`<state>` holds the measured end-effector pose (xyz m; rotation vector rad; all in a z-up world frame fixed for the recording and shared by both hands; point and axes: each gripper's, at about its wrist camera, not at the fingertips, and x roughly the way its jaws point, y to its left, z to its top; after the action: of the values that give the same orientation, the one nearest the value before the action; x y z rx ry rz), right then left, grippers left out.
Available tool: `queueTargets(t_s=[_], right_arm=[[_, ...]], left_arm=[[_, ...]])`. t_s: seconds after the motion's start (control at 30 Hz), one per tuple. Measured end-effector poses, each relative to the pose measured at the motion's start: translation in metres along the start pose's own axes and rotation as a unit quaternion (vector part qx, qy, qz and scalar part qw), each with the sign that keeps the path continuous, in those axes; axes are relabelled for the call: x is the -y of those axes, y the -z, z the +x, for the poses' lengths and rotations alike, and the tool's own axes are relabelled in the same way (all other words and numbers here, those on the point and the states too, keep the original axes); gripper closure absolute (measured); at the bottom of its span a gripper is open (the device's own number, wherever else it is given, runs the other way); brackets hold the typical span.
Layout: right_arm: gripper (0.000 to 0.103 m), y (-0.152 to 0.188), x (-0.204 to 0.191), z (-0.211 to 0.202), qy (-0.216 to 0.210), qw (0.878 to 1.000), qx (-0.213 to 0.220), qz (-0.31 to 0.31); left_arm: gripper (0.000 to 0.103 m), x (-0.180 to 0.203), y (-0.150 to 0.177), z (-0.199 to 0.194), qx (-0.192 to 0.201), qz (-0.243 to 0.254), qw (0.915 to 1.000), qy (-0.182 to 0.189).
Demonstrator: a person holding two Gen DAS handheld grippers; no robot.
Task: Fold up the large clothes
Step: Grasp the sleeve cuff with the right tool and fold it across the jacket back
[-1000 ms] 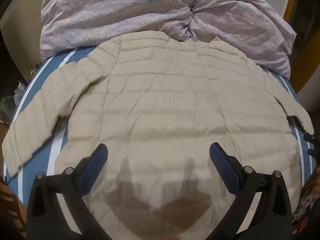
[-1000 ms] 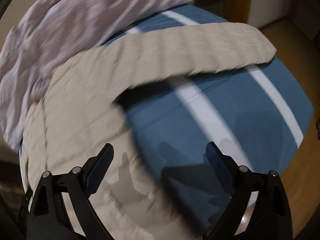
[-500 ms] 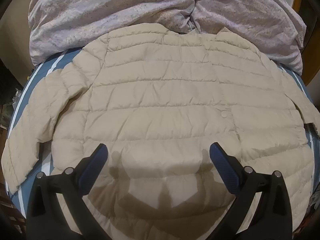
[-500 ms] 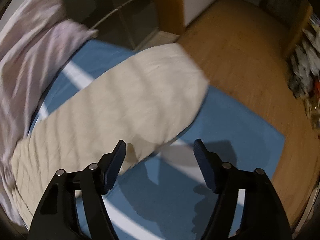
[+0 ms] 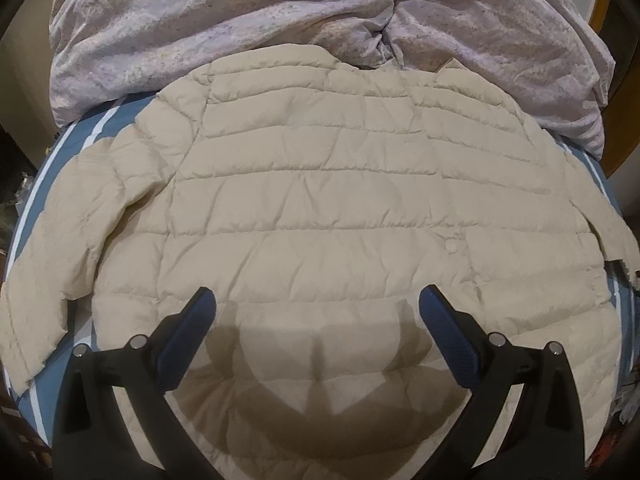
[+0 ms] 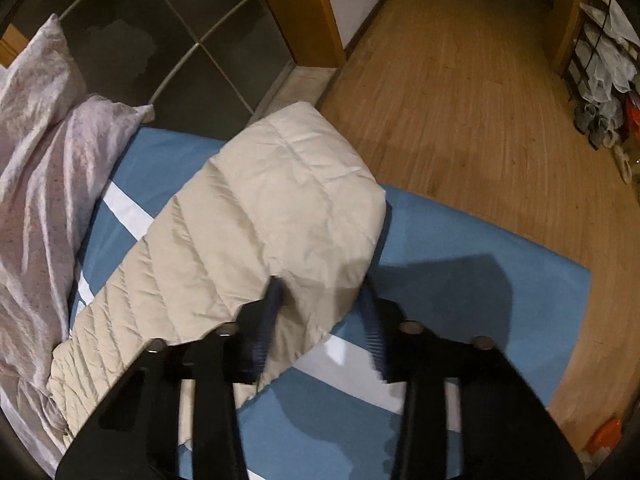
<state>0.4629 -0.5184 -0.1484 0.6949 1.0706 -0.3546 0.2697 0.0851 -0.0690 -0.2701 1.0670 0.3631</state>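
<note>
A beige quilted puffer jacket (image 5: 320, 208) lies flat on a blue sheet with white stripes (image 5: 92, 132), both sleeves spread out. My left gripper (image 5: 316, 312) is open and hovers above the jacket's lower middle, empty. In the right wrist view the jacket's sleeve (image 6: 256, 216) runs across the blue sheet (image 6: 460, 280) to its cuff end. My right gripper (image 6: 320, 300) straddles the edge of the cuff, jaws partly closed with the fabric between them; the fingers are motion-blurred.
A crumpled lilac duvet (image 5: 280, 28) is heaped behind the jacket's collar and shows in the right wrist view (image 6: 44, 168) too. The bed edge drops to a wooden floor (image 6: 480, 92). A dark sliding-door wardrobe (image 6: 168, 32) and a cluttered rack (image 6: 604, 60) stand beyond.
My right gripper has come down onto the sleeve cuff and its jaws have narrowed around the fabric. My left gripper has moved slightly lower over the jacket, still open.
</note>
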Motion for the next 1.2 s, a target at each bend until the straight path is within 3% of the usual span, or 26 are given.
queueTargets(t_s=[0.1,0.17,0.4,0.57,0.8,0.97,1.1,1.2], right_arm=[[0.089,-0.003,-0.001,0.002,-0.013,1.000,0.005,0.004],[0.092,-0.004,-0.005,-0.004,-0.023,1.000,0.021,-0.005],[0.096,0.002,-0.059,-0.028,-0.065,0.992,0.065,-0.091],[0.096,0.021,-0.121,-0.040,-0.130,0.975,0.064,-0.166],[0.096,0.082,-0.199,-0.036,-0.215,0.945,-0.003,-0.247],[0.096,0.155,-0.254,-0.026,-0.264,0.909,-0.077,-0.314],[0.096,0.208,-0.277,-0.020,-0.278,0.882,-0.125,-0.358],[0.097,0.234,-0.287,-0.014,-0.278,0.871,-0.146,-0.377]], left_arm=[[0.002,0.000,-0.002,0.000,-0.001,0.000,0.9999,0.012],[0.002,-0.001,-0.003,0.001,-0.002,-0.003,0.9998,0.017],[0.002,-0.008,-0.012,0.000,-0.001,-0.028,0.9983,0.050],[0.002,-0.009,-0.019,-0.002,0.001,-0.045,0.9967,0.068],[0.002,-0.009,-0.027,-0.002,0.000,-0.058,0.9949,0.083],[0.005,-0.013,-0.036,-0.001,-0.004,-0.080,0.9921,0.096],[0.005,-0.015,-0.043,0.002,-0.011,-0.100,0.9889,0.110],[0.005,-0.014,-0.049,0.005,-0.013,-0.102,0.9876,0.119]])
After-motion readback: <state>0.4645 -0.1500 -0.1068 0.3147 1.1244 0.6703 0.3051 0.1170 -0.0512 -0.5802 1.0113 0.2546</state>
